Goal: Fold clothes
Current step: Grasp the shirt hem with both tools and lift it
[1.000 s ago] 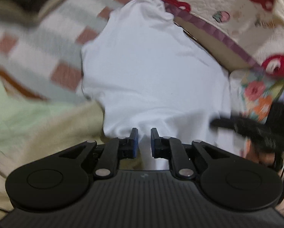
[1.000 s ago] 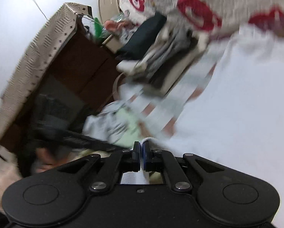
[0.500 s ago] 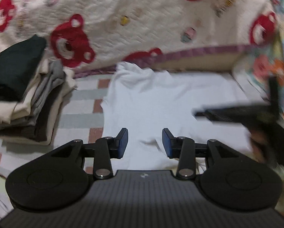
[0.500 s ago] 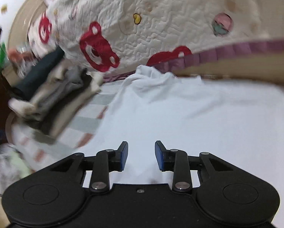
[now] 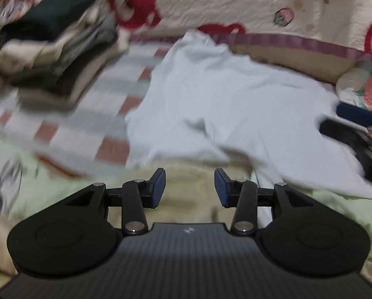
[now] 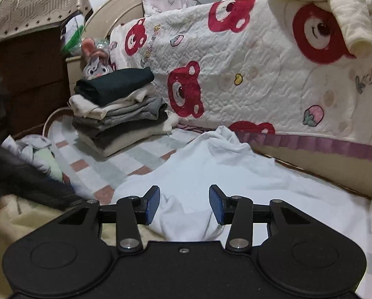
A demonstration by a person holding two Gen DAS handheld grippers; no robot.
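Both grippers held open over a white garment spread on the bed

Left wrist view: the left gripper (image 5: 189,186) has its jaws wide apart and empty, above pale yellow cloth (image 5: 186,174); the white garment (image 5: 223,94) lies just beyond, rumpled, on a checked sheet (image 5: 86,129), a stack of folded clothes (image 5: 54,42) far left. Right wrist view: the right gripper (image 6: 184,204) is spread and empty, near edge of the white garment (image 6: 235,174) between its fingers; the folded stack (image 6: 121,109) sits far left before a bear-print quilt (image 6: 248,69)

A white shirt (image 6: 235,174) lies mid-frame on a sheet (image 6: 126,164) checked white, grey-green and pink. At upper right, a cream quilt (image 6: 260,69) bears red bears. The pads (image 6: 151,205) are blue.
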